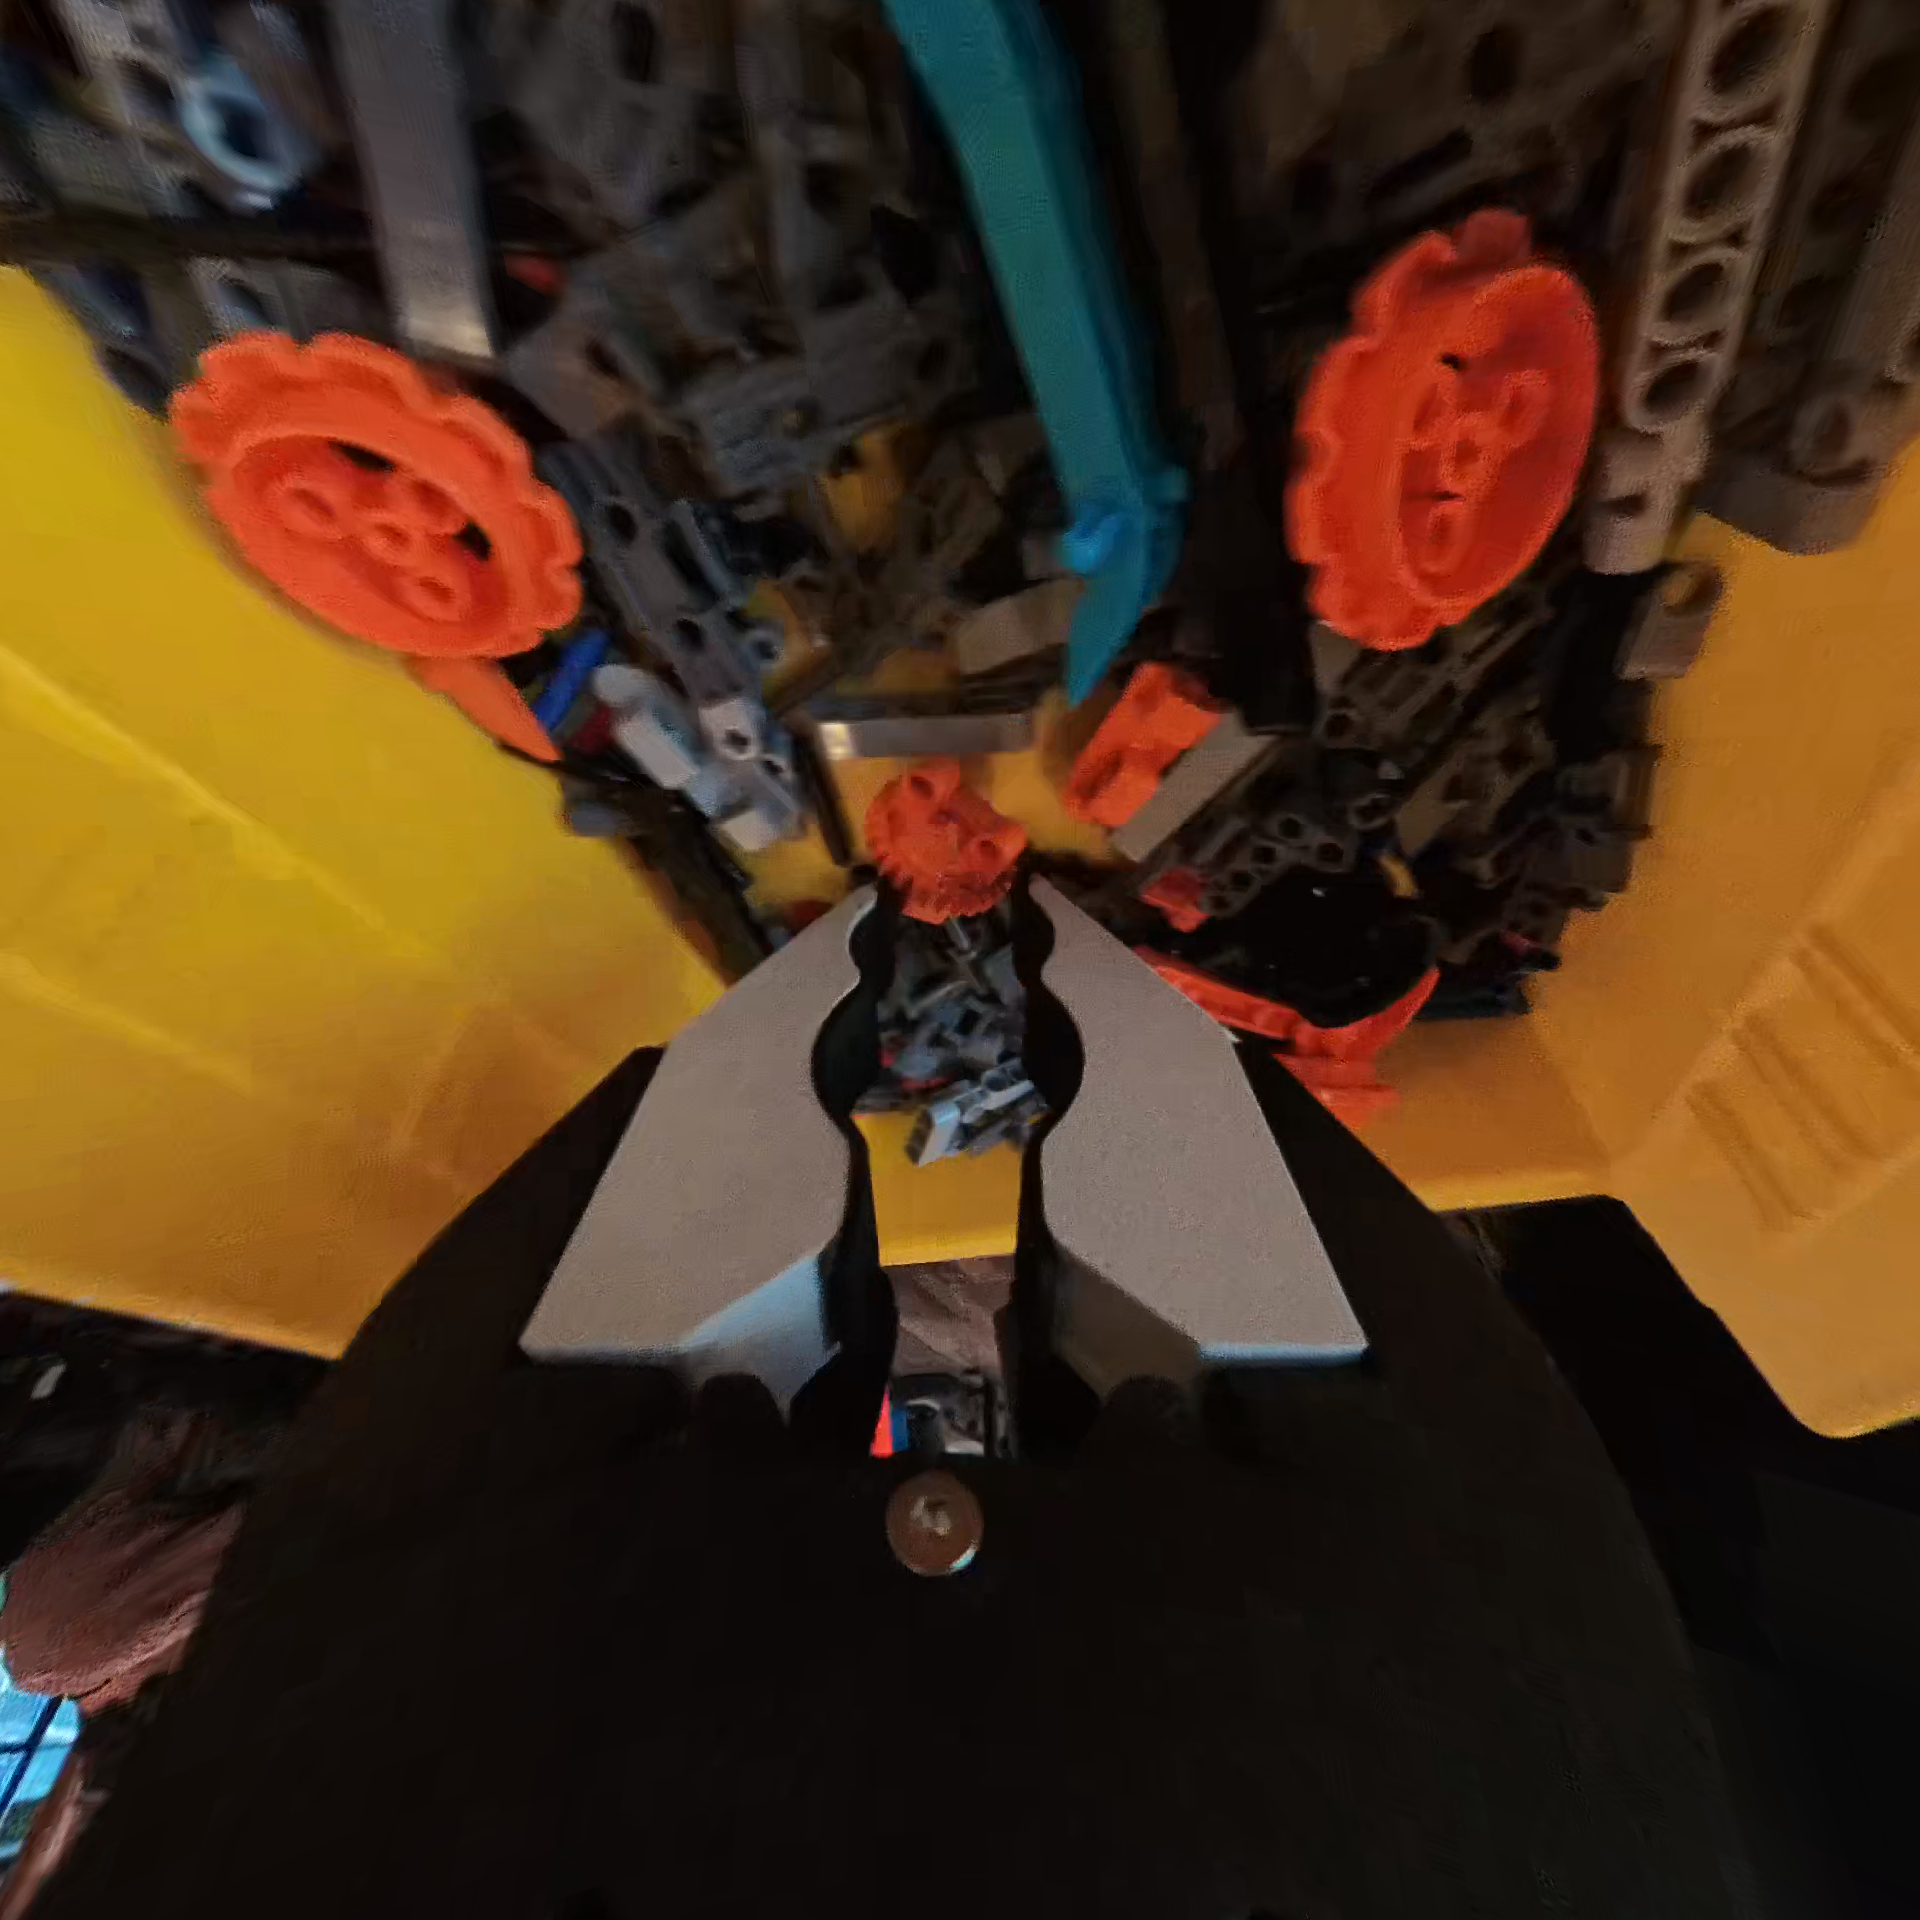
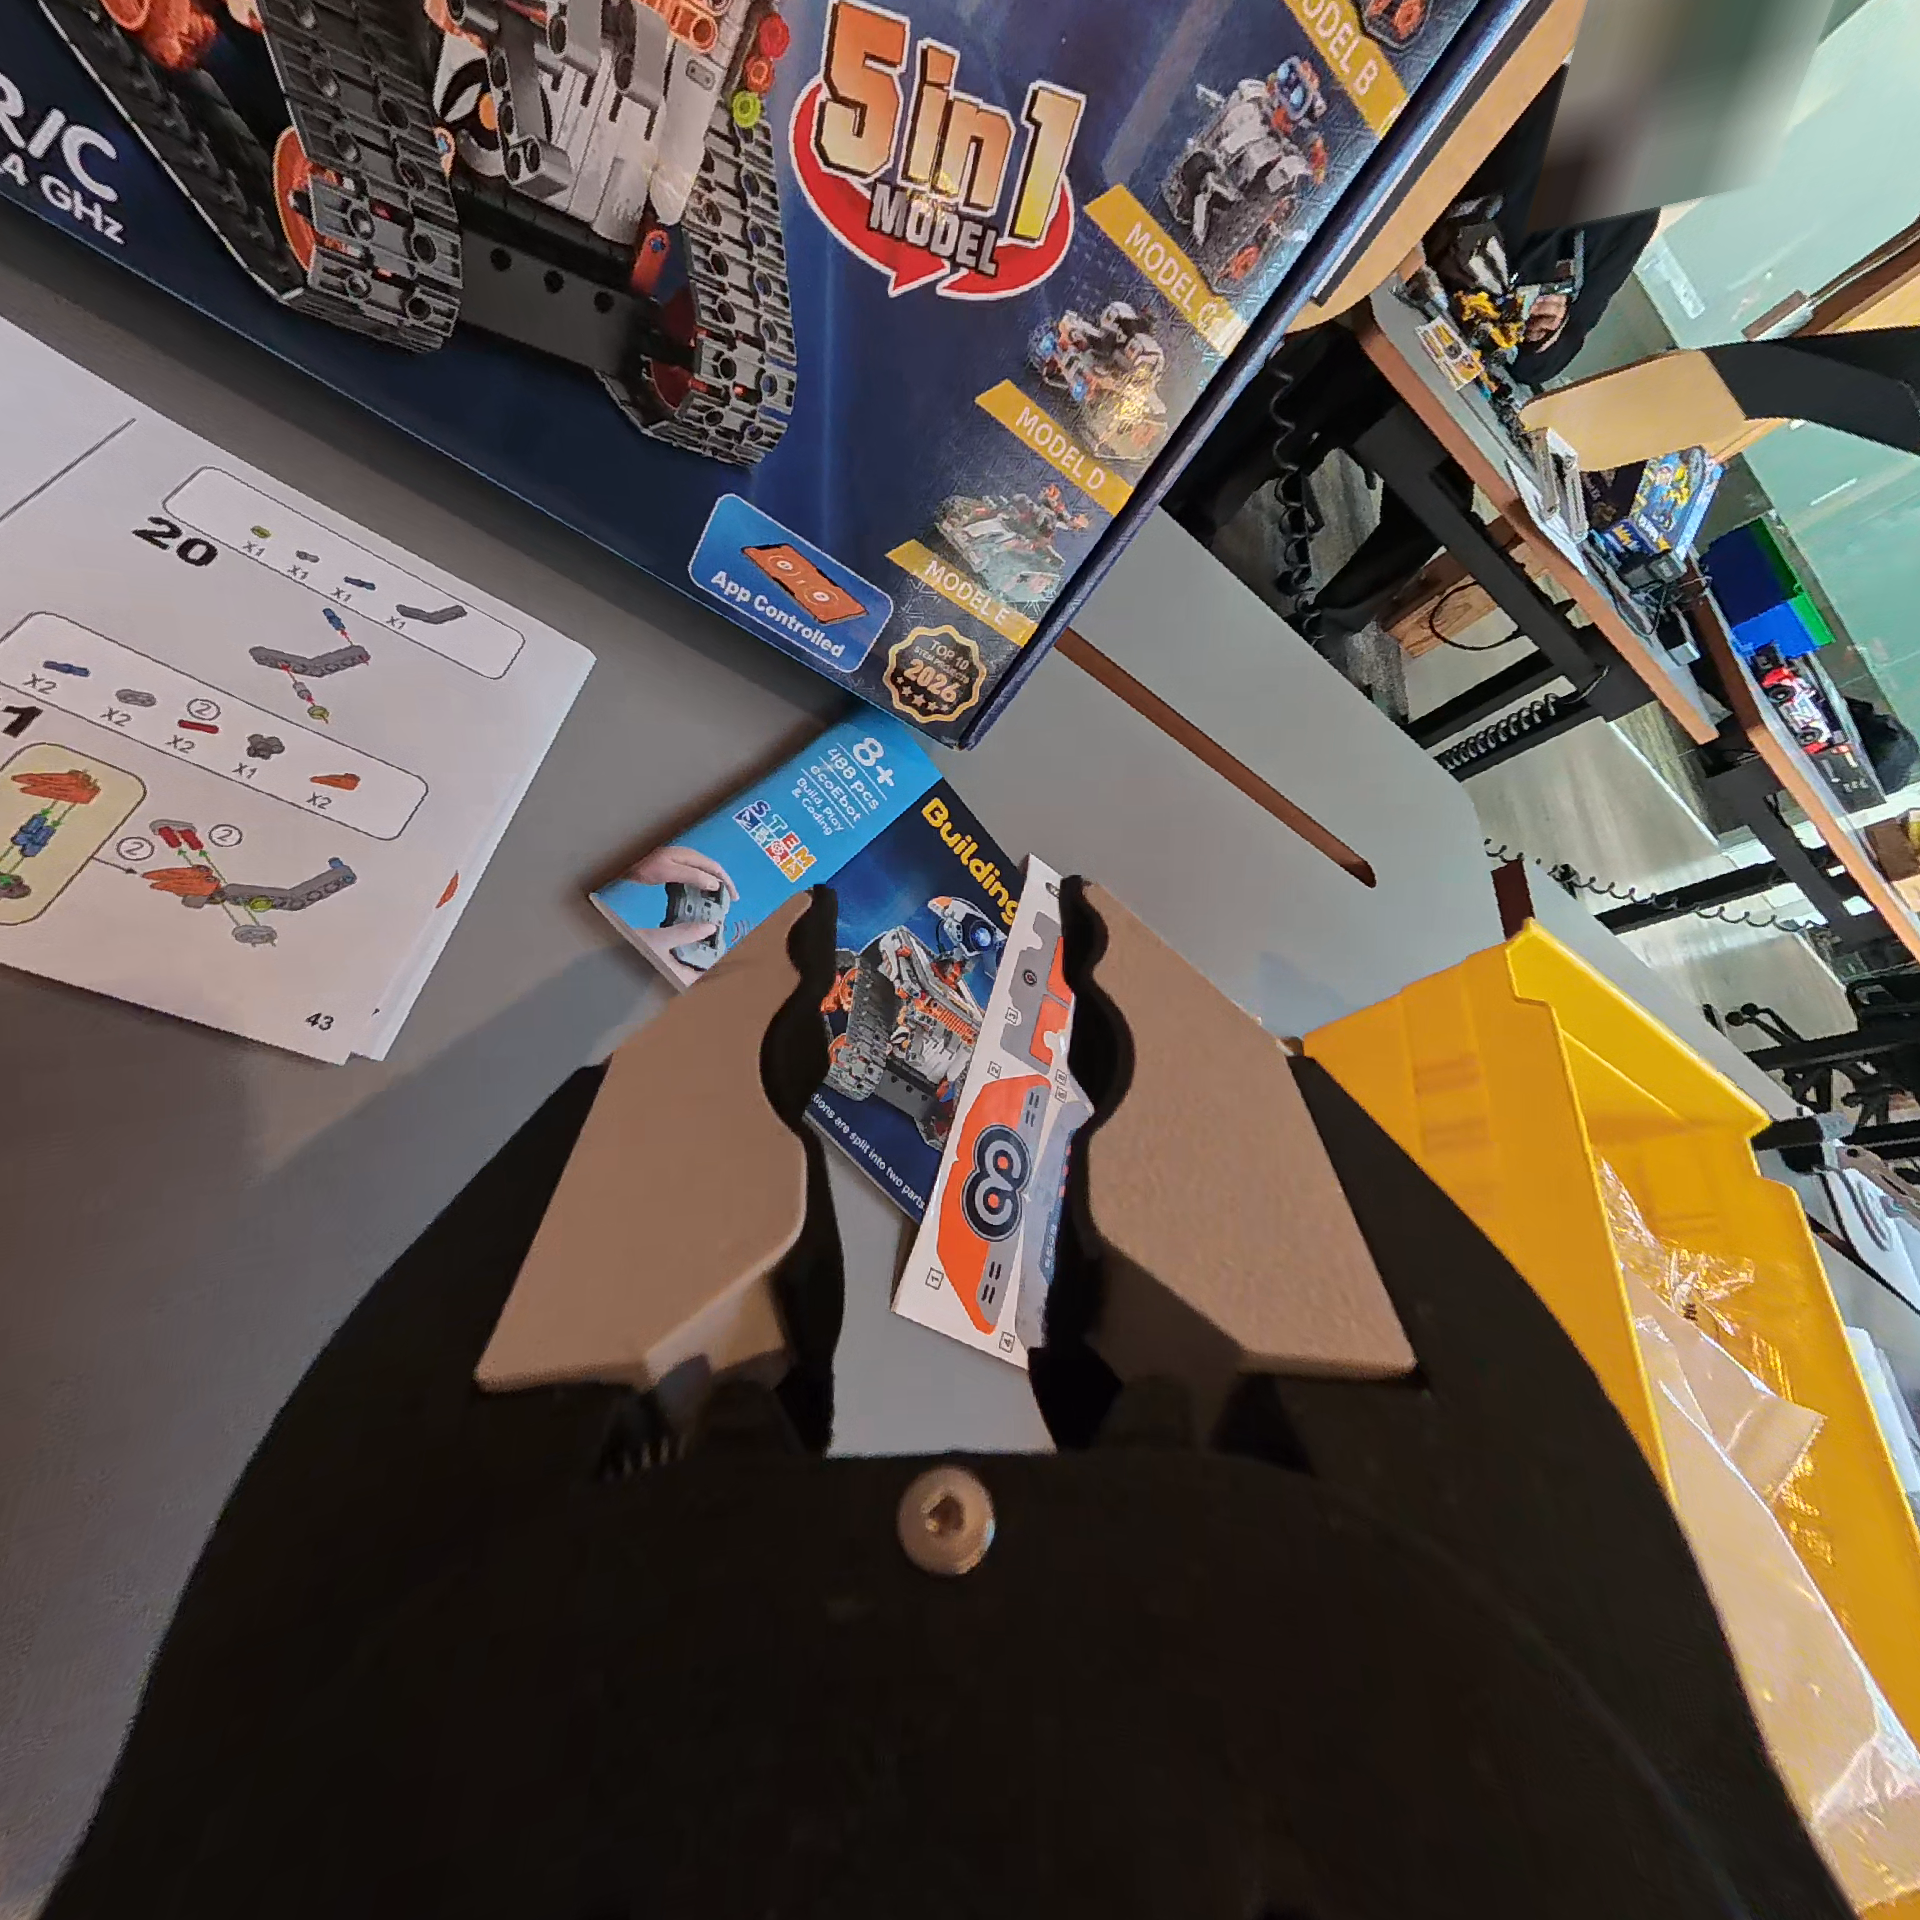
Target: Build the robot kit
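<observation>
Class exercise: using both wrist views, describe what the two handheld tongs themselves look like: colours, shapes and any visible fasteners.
The left tongs and the right tongs look alike. Each has a broad black body that narrows toward two flat, wedge-shaped fingers, pale grey on the left and beige-grey on the right. The fingers' inner edges are black and wavy, with scalloped notches. A round silver screw sits at the centre of the body. No cables or sleeves show.

Two large orange gears [image 1: 376,497] [image 1: 1442,428], one small orange gear [image 1: 943,852], two booklets [image 2: 260,727] [image 2: 831,914].
</observation>
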